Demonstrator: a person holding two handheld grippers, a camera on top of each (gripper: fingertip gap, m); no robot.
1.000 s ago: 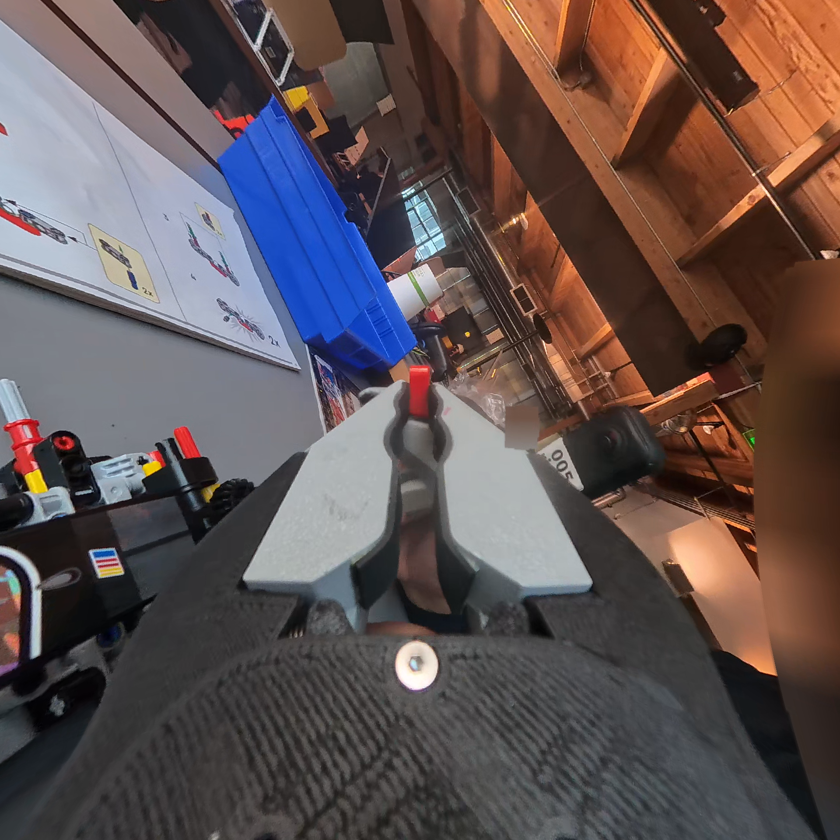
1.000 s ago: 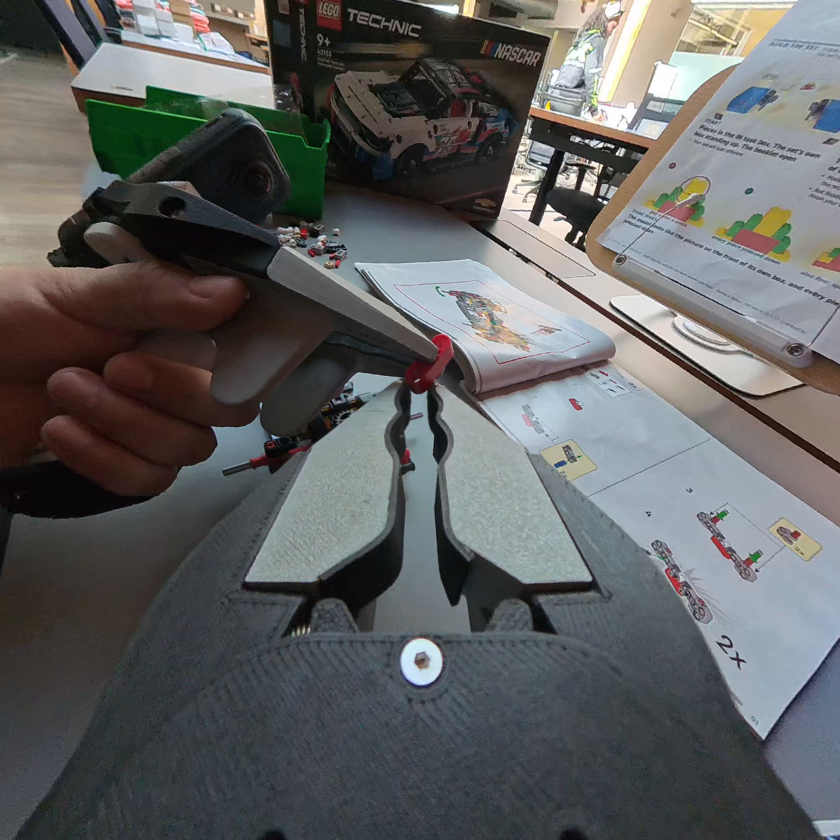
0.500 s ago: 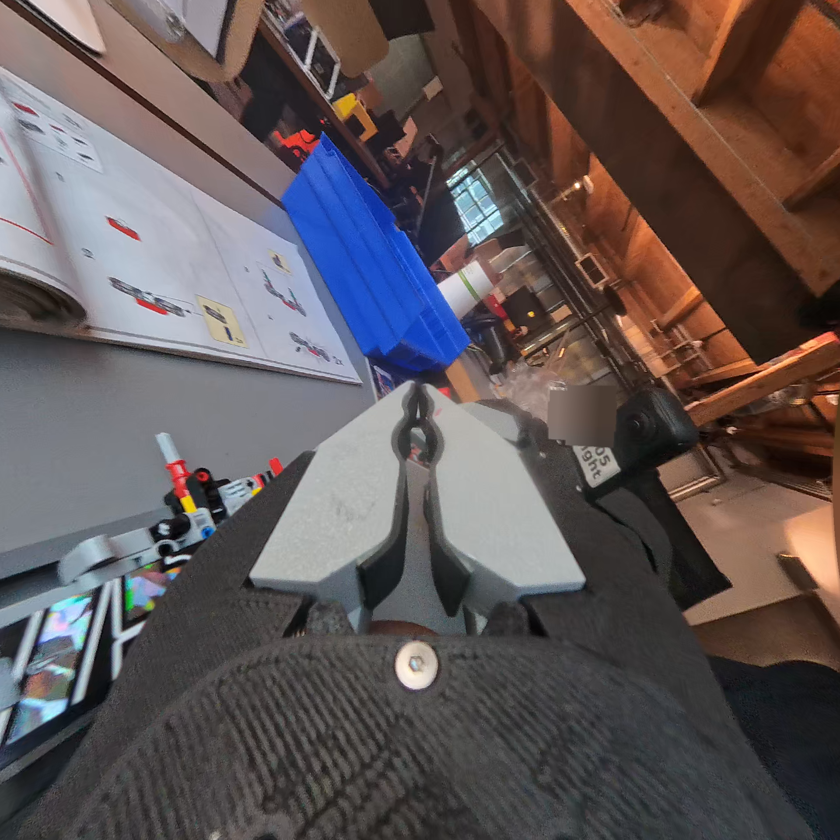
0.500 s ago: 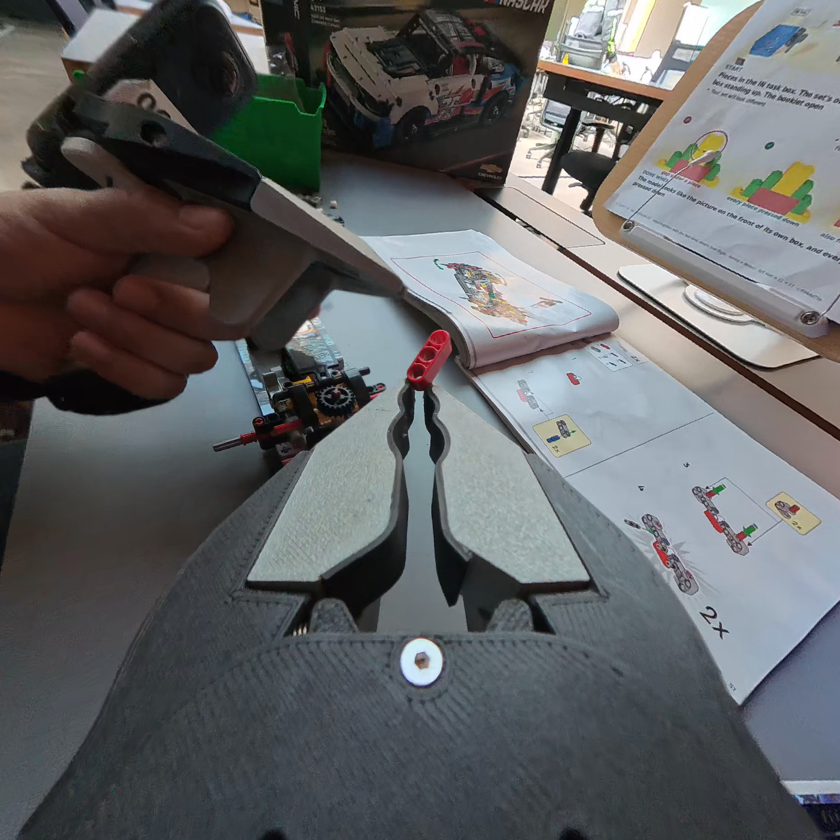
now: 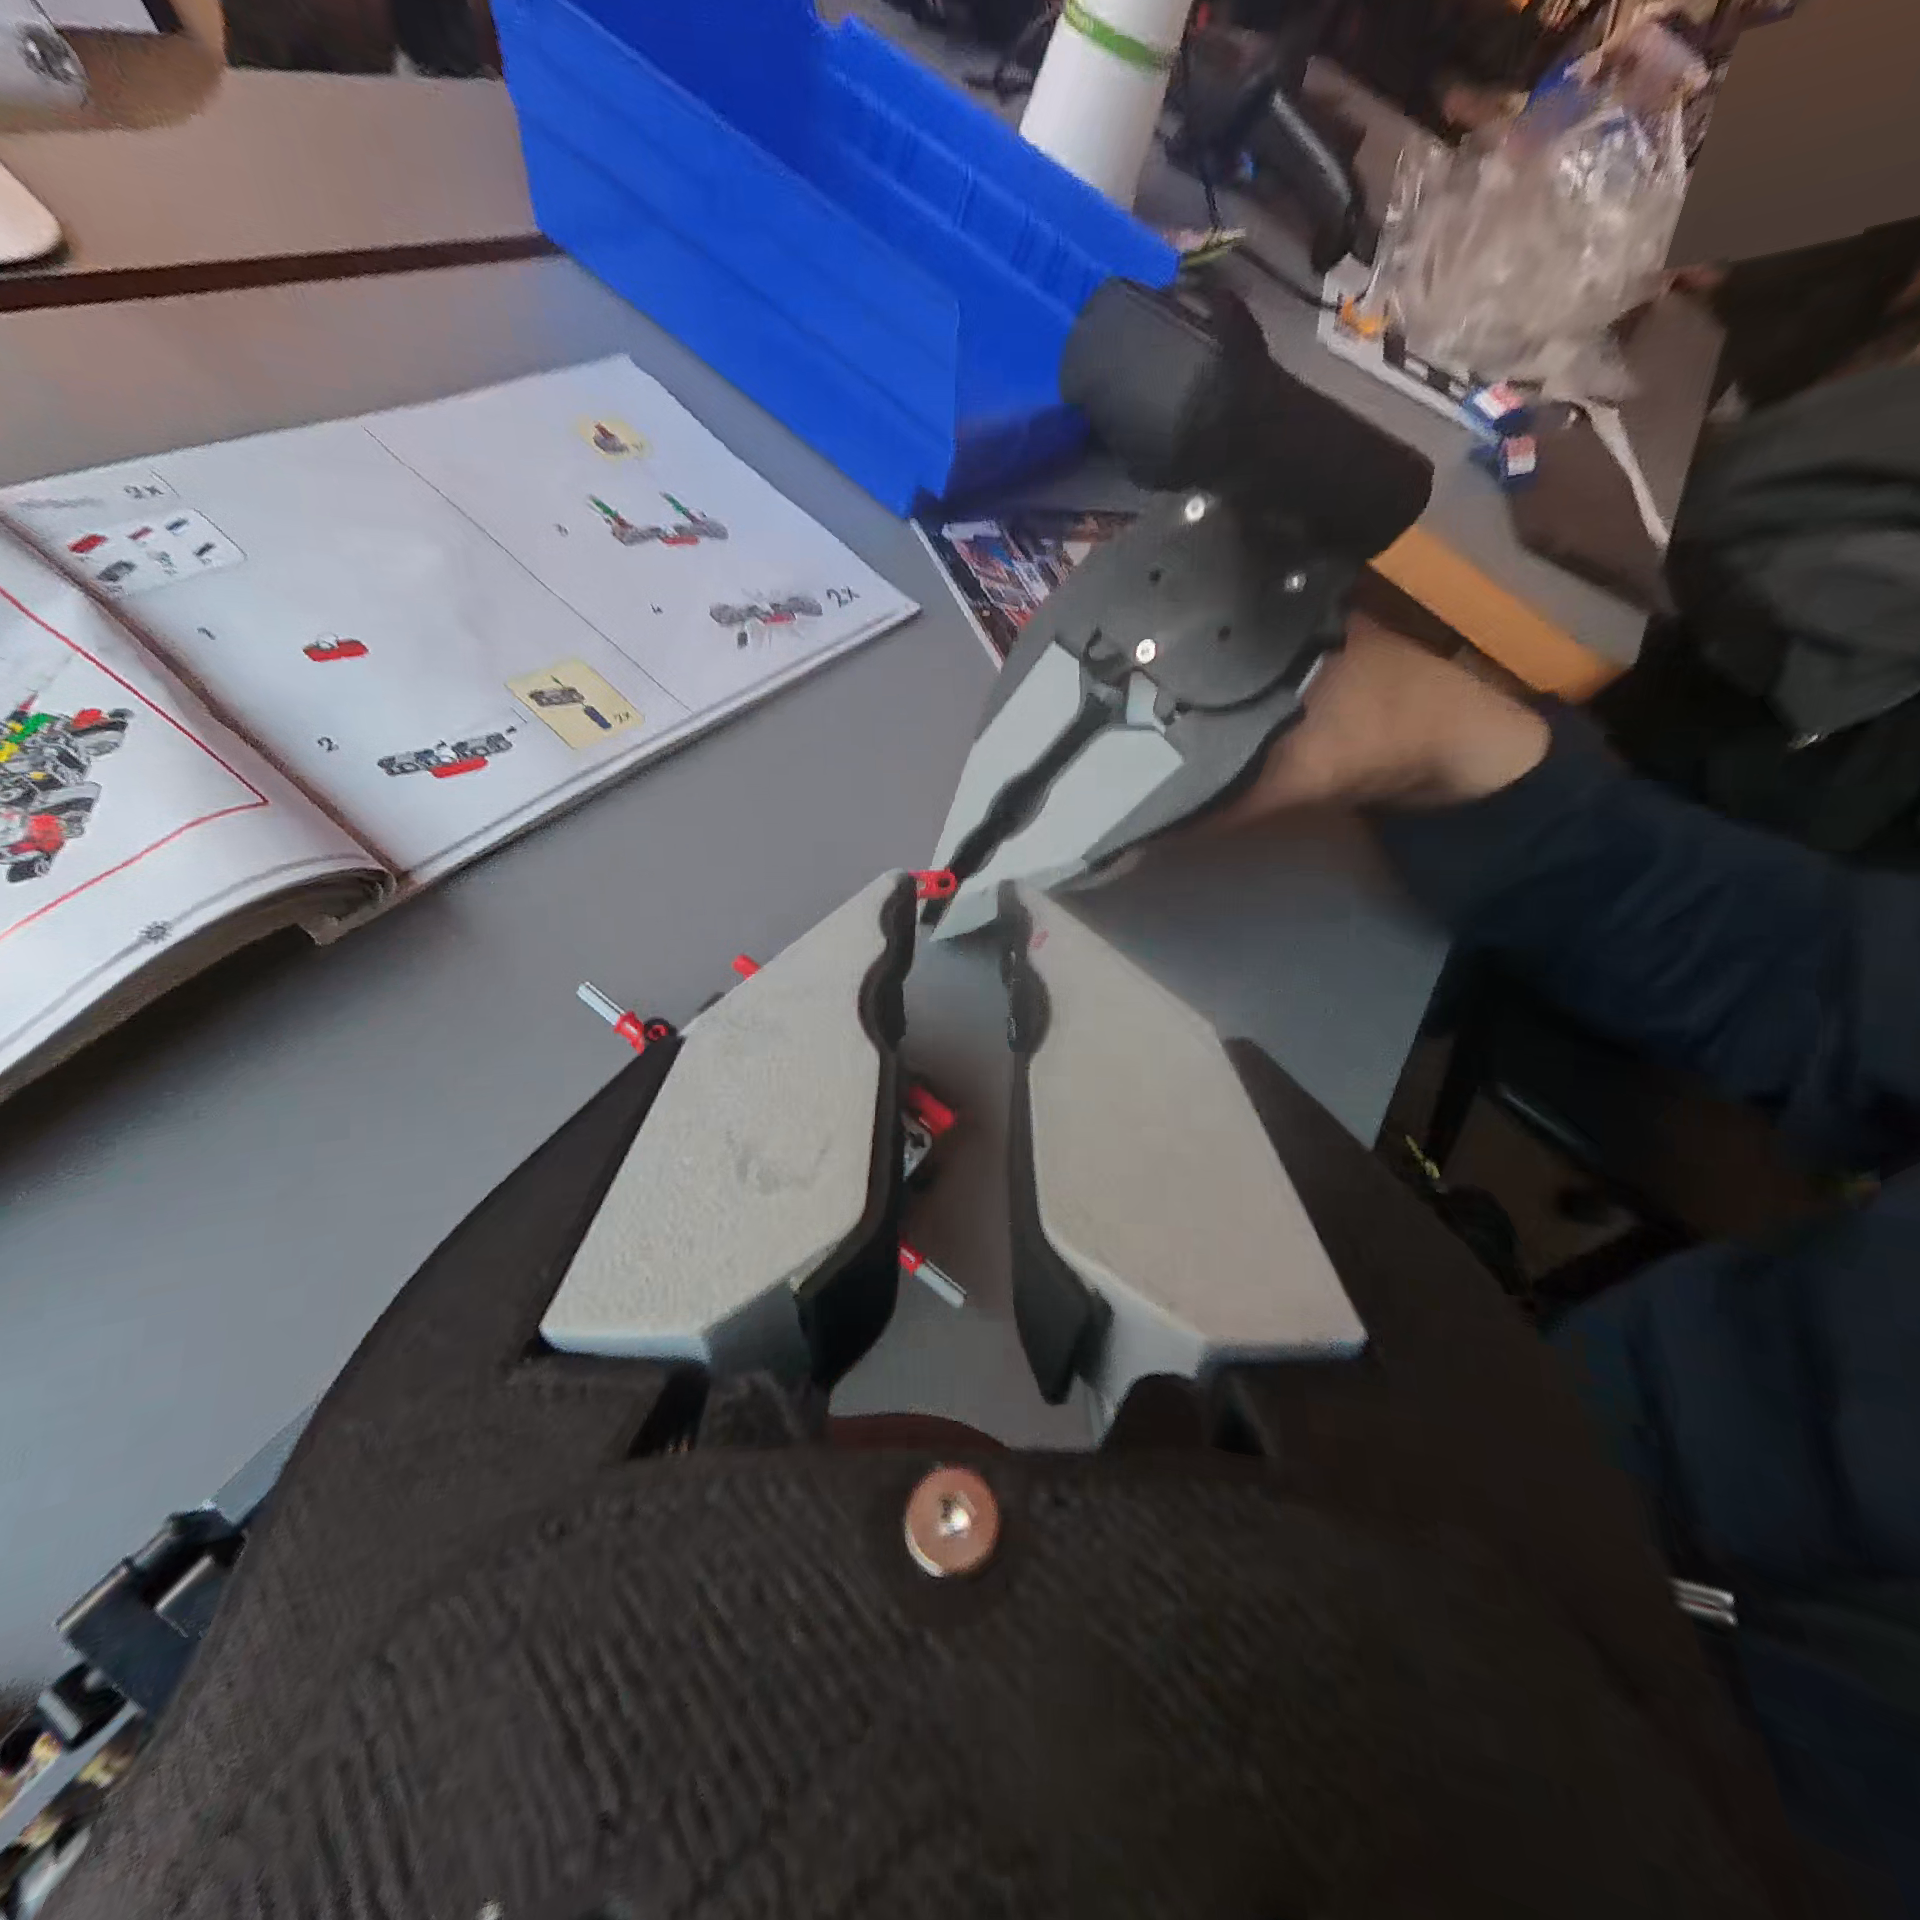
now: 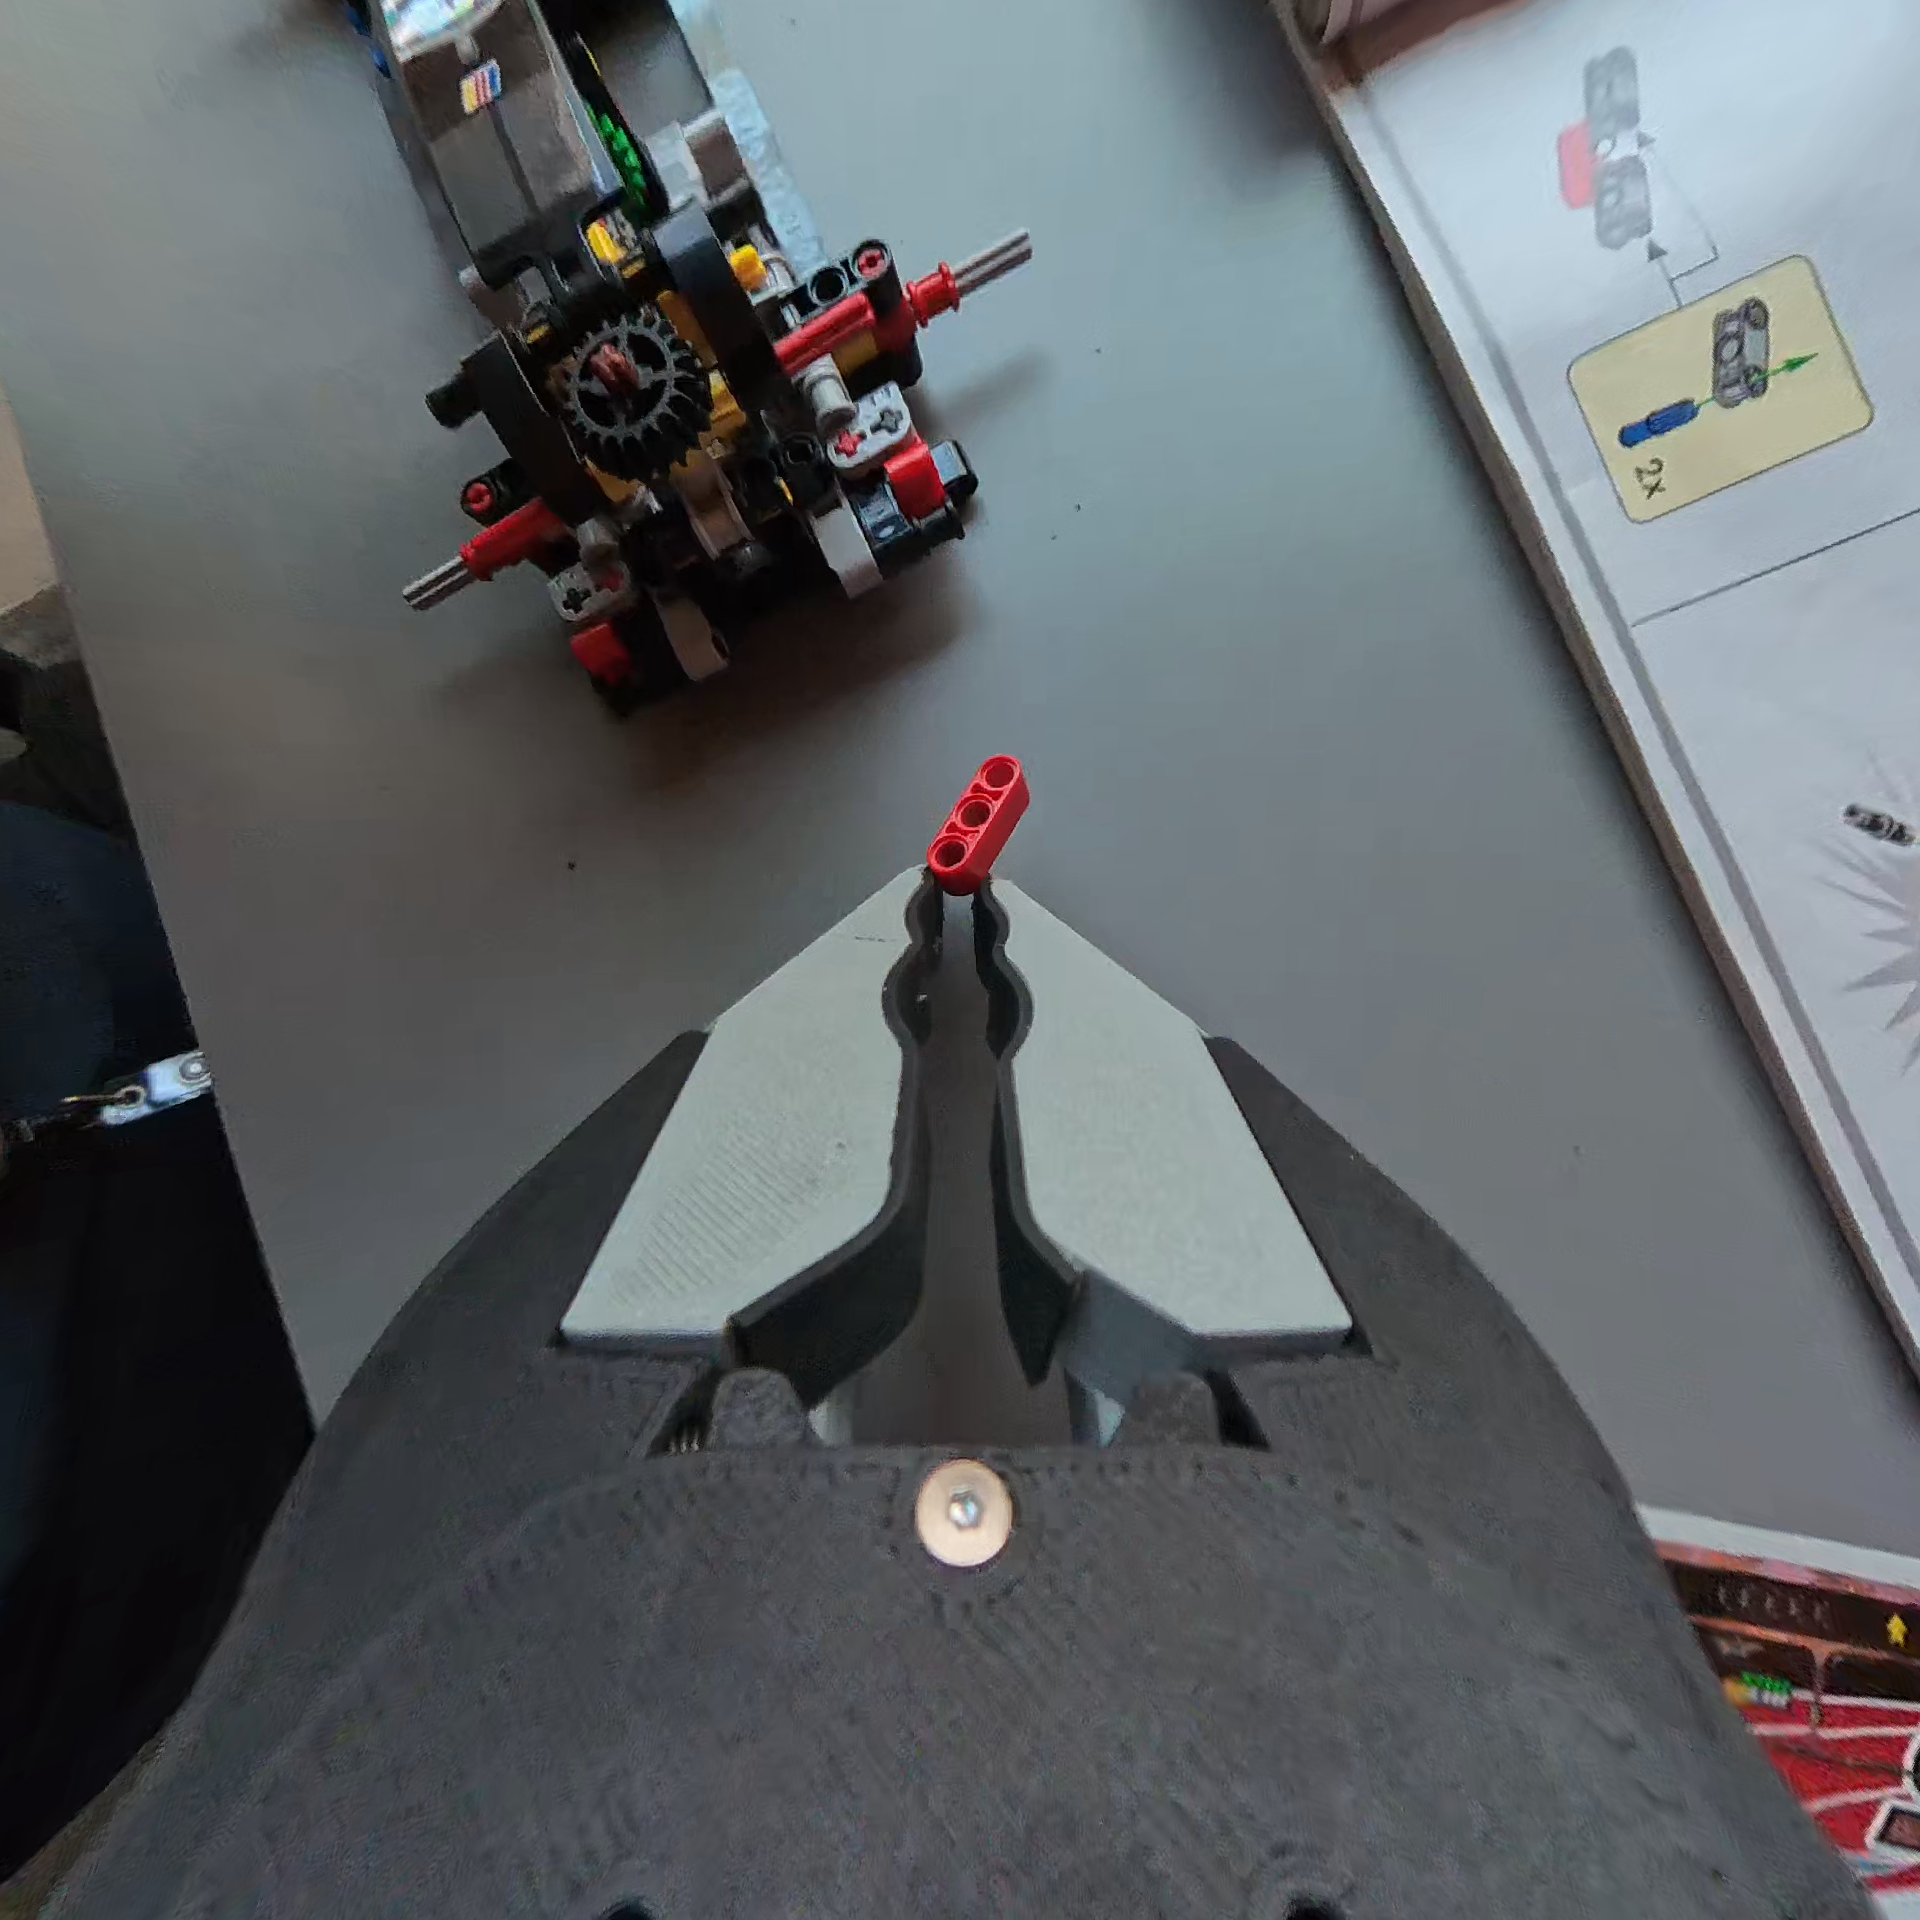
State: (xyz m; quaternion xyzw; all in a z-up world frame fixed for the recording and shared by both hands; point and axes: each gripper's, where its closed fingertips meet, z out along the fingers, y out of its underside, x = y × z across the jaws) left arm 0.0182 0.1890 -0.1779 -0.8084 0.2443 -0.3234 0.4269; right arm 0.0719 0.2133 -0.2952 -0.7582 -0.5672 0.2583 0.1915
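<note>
My right gripper [image 6: 958, 896] is shut on one end of a small red three-hole beam [image 6: 977, 824] and holds it above the grey table [image 6: 1195, 831]. A partly built toy car chassis [image 6: 675, 416] with a black gear, red pins and grey axles lies beyond it. My left gripper [image 5: 956, 896] is open and empty, its tips close to the right gripper [image 5: 961, 868] and the red beam [image 5: 935, 884] in the left wrist view. The chassis lies below my left gripper; one grey axle with a red bush [image 5: 621, 1020] sticks out.
An open instruction booklet [image 5: 416, 623] lies on the table, also at the right of the right wrist view [image 6: 1714, 520]. A blue bin [image 5: 790, 239], a white roll [image 5: 1101, 73] and a clear plastic bag [image 5: 1527, 187] stand behind. A printed box [image 6: 1818, 1714] lies near right. Spacing between my two grippers at the tips: around 12 cm.
A second ago my left gripper held the red beam; the right gripper took it and the left came away, shut on air, then opened. Both grippers have tilted down toward the table.
</note>
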